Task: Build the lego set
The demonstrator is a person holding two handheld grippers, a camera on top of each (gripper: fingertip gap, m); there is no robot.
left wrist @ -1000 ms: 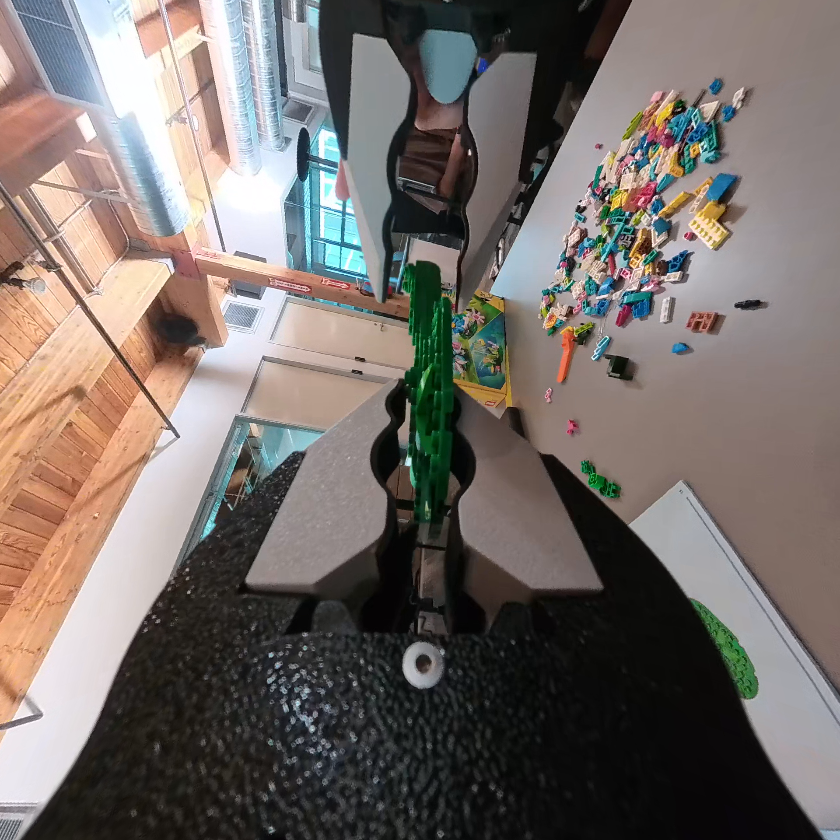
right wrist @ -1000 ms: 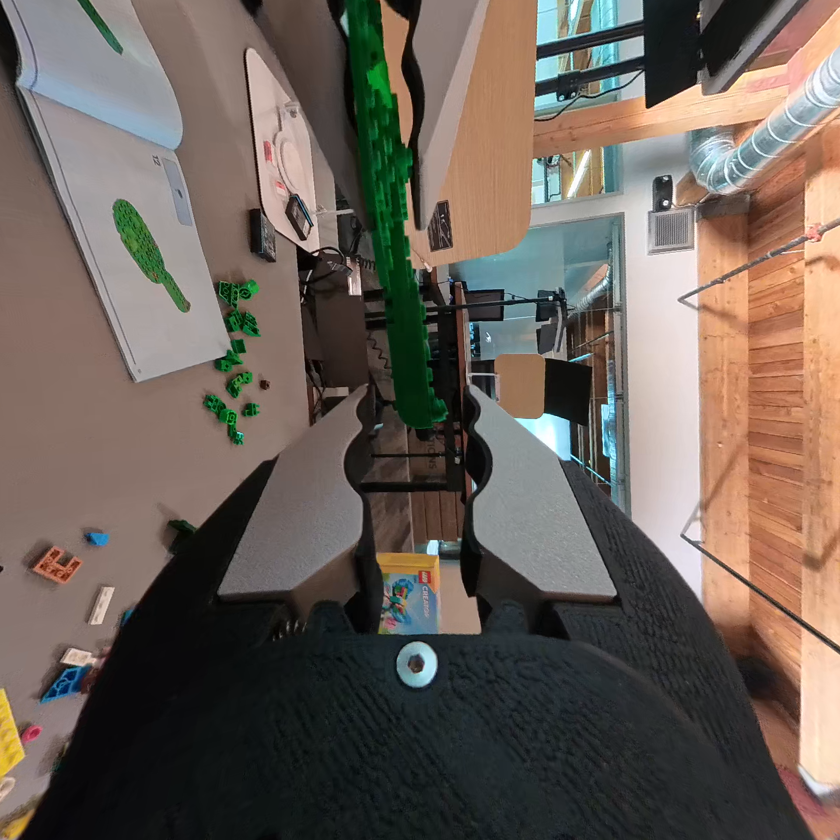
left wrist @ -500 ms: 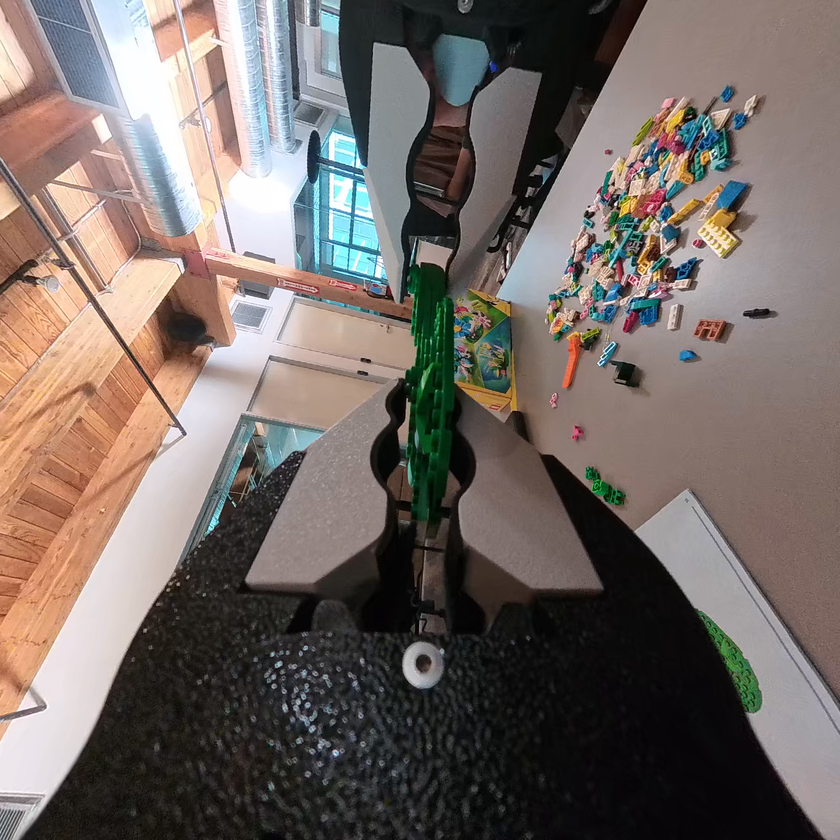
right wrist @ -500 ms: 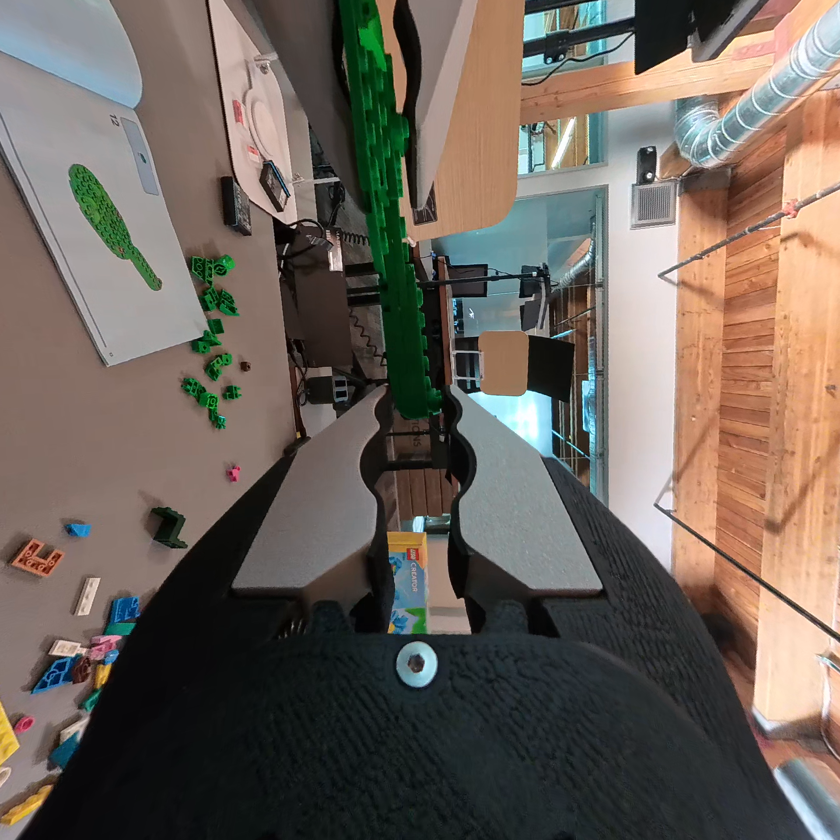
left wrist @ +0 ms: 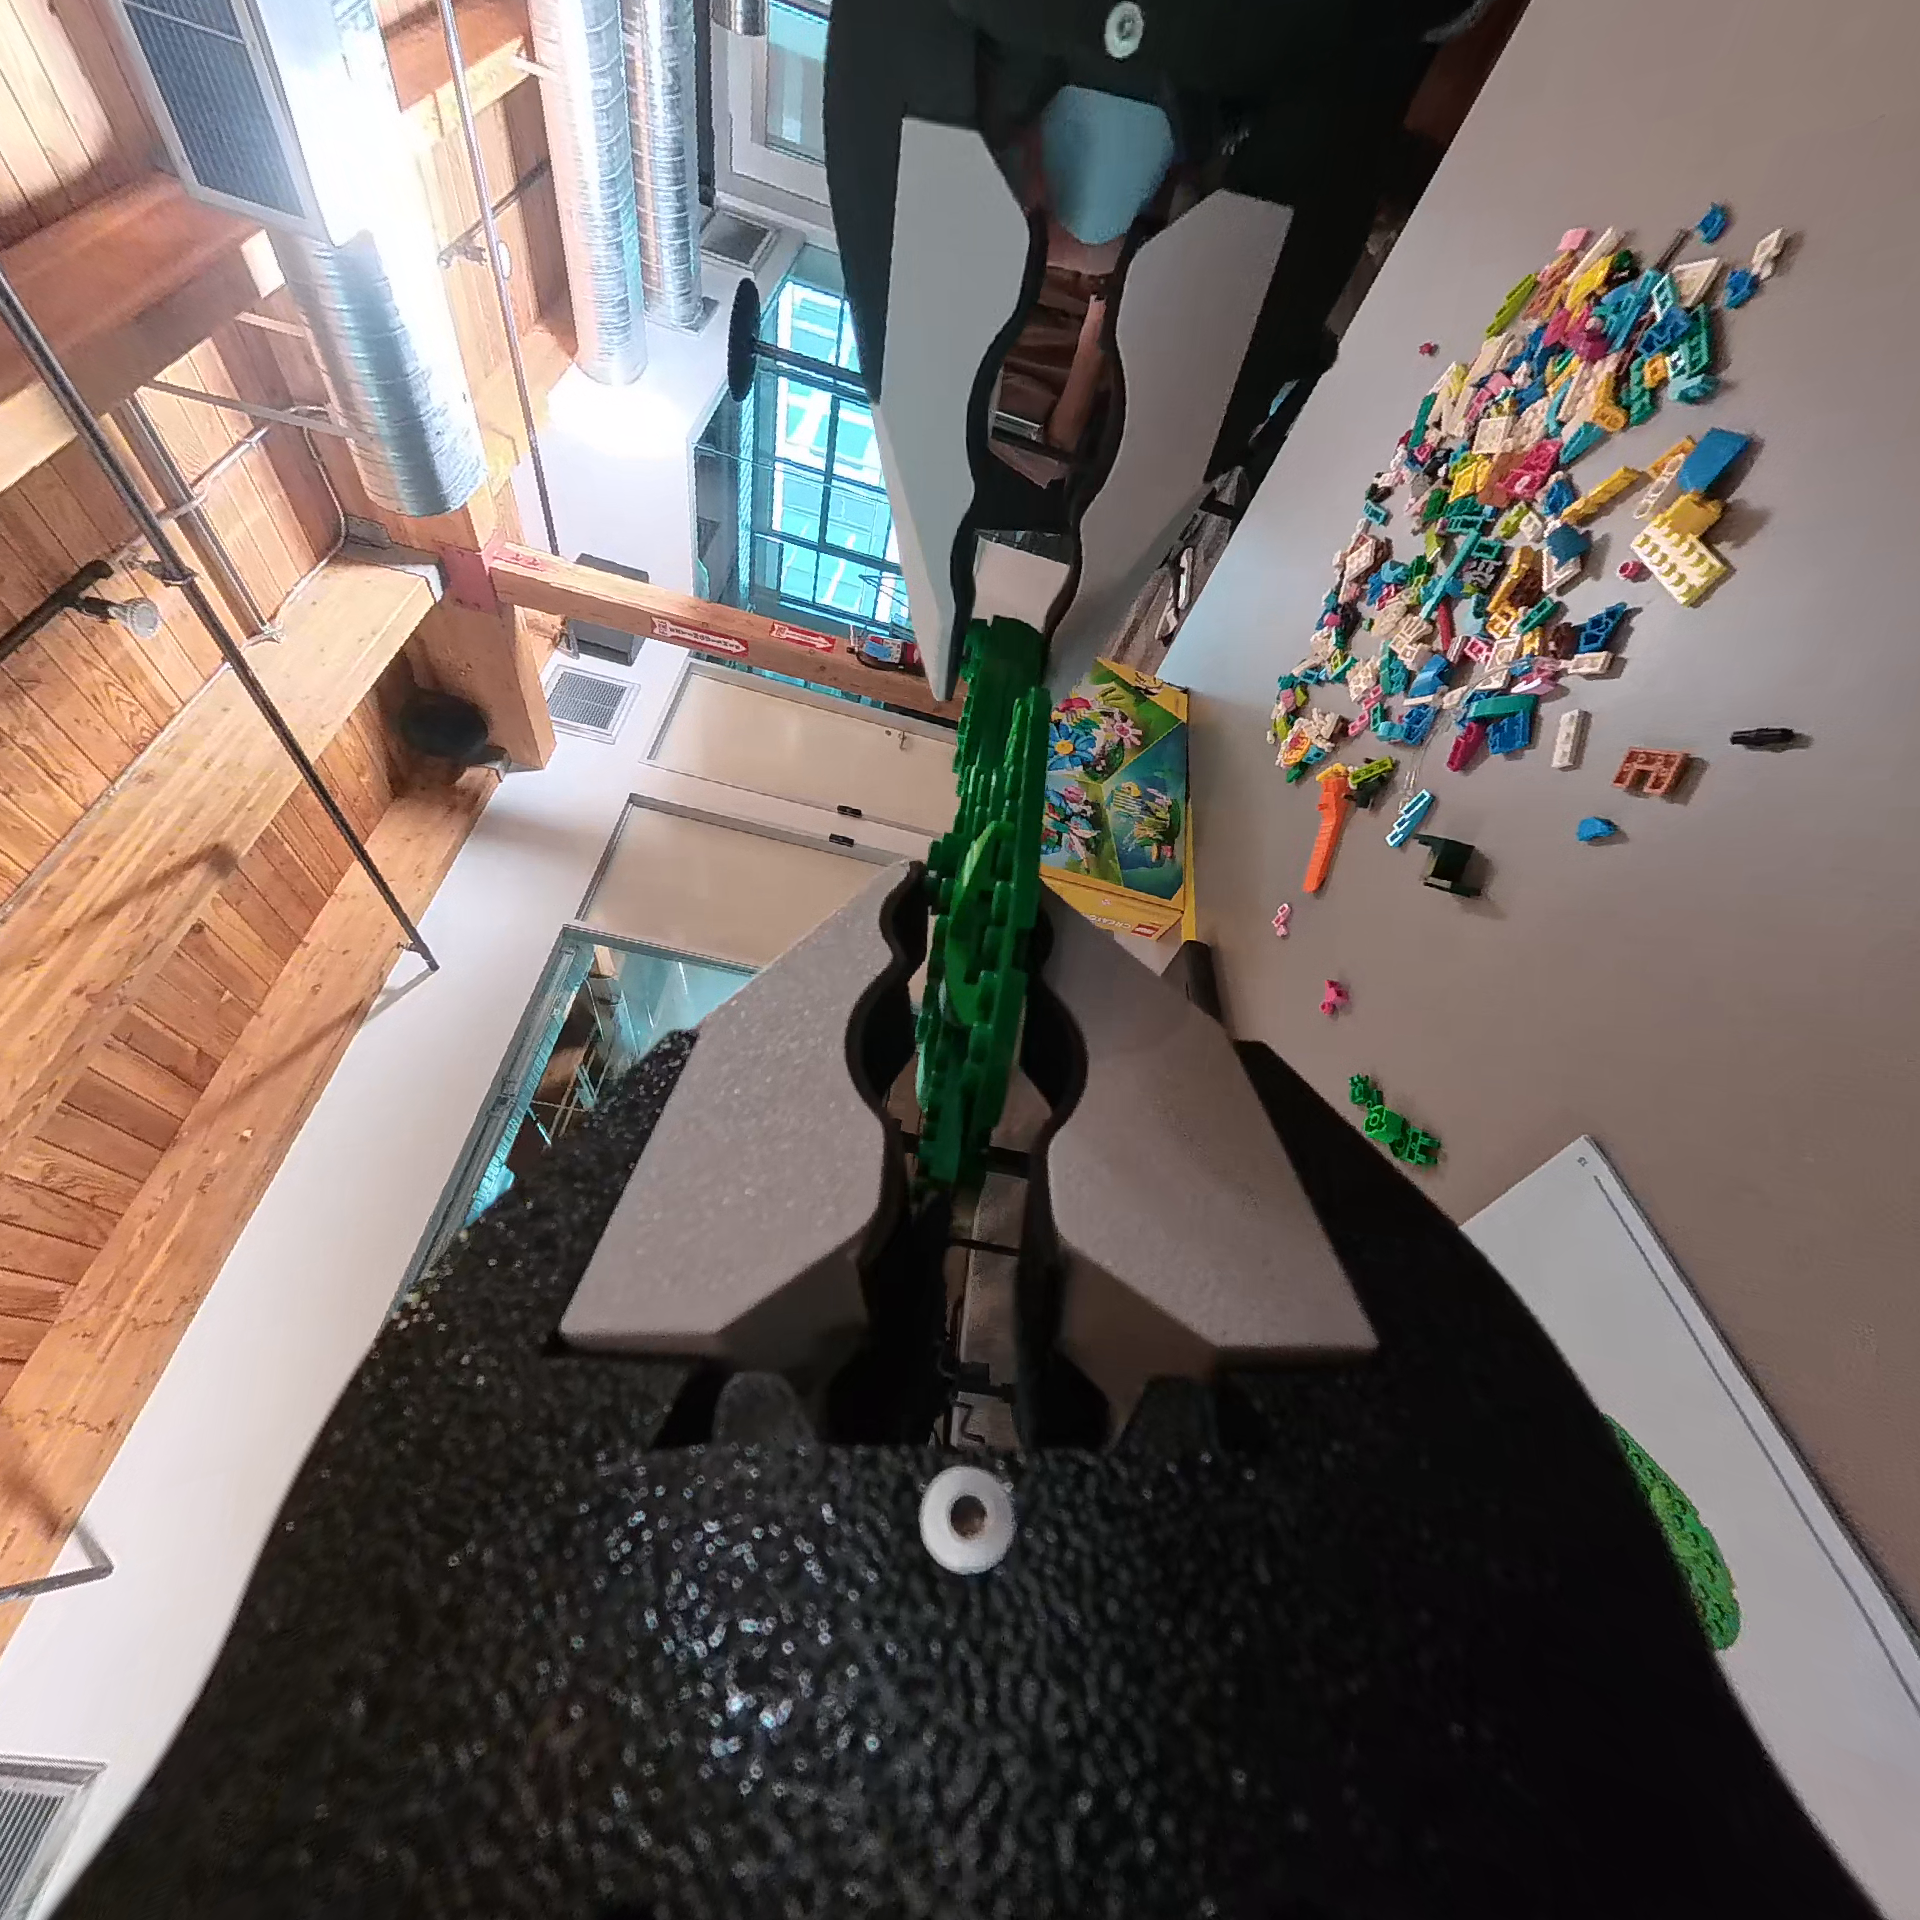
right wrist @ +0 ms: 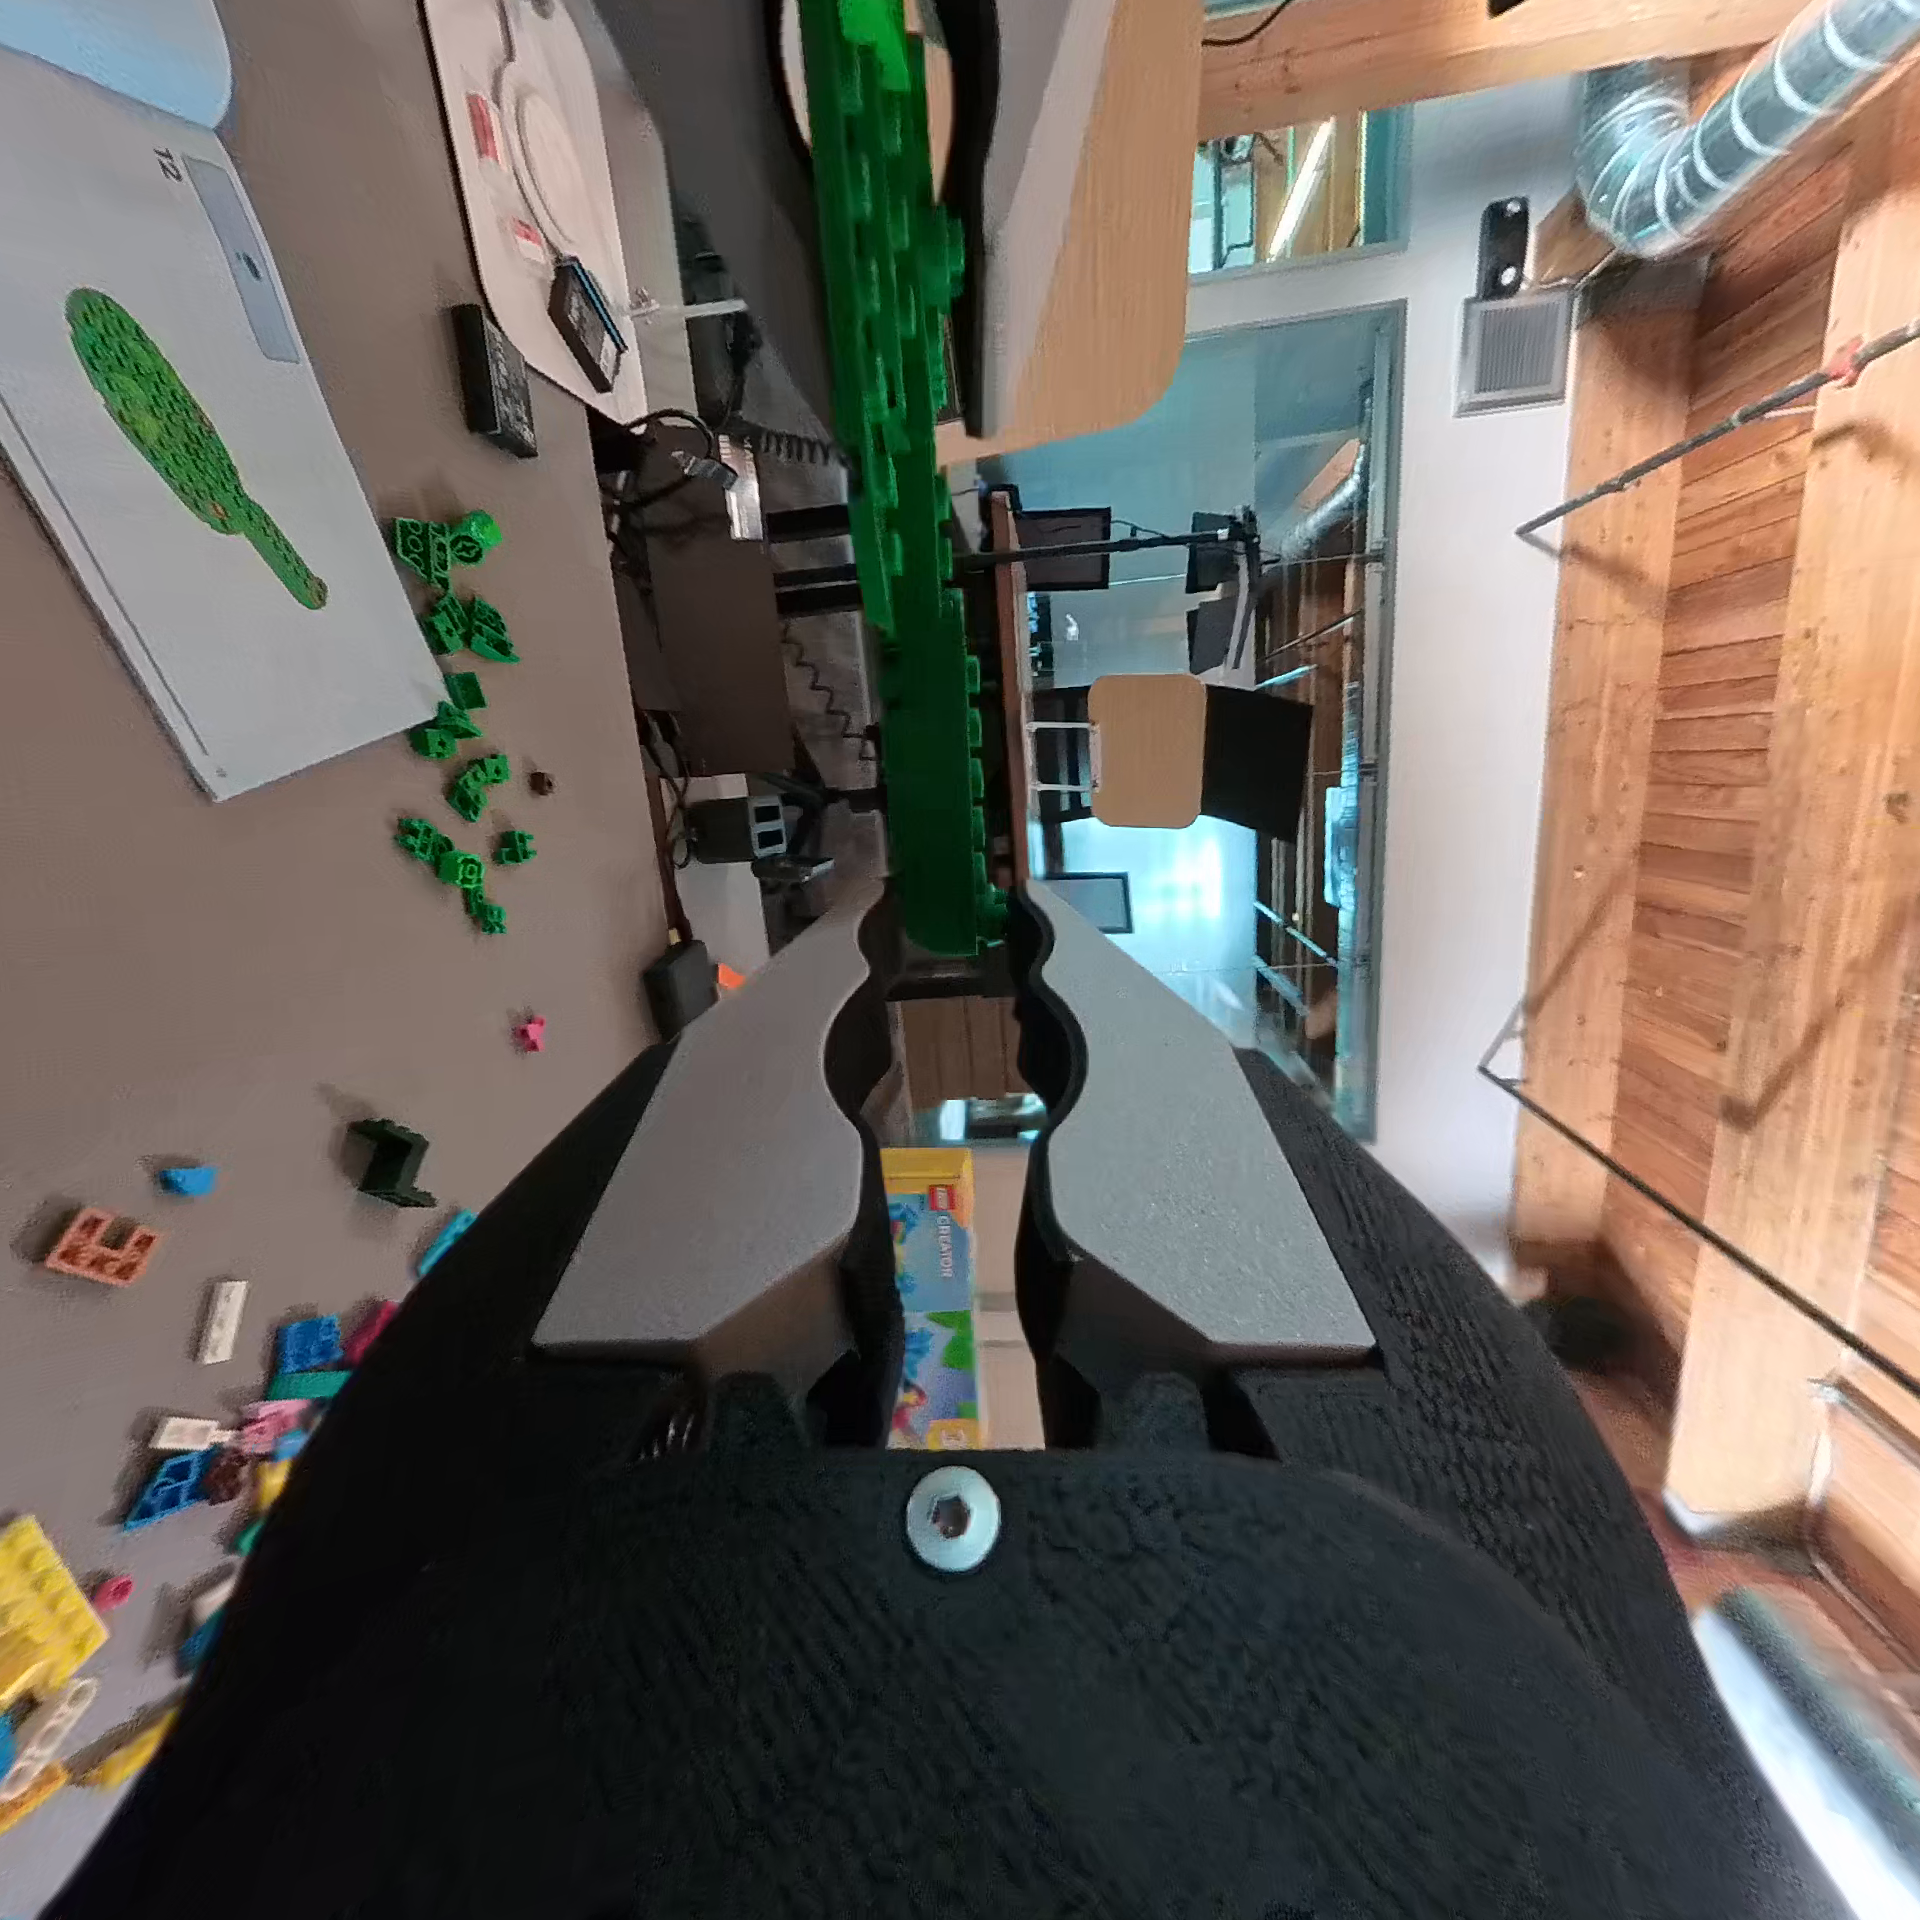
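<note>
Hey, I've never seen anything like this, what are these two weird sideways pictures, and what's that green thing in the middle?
Each picture comes from a camera mounted on a hand-held gripper, a two-fingered clamp that a person carries, one in each hand. The views are tipped sideways, so the grey table looks like a wall. The left hand-held gripper is clamped on one end of a flat green Lego build. The right hand-held gripper has its fingertips around the other end, and each gripper shows at the top of the other's view. On the table lie a pile of mixed colourful bricks, a few small green pieces, an open instruction booklet and the yellow set box.
</note>
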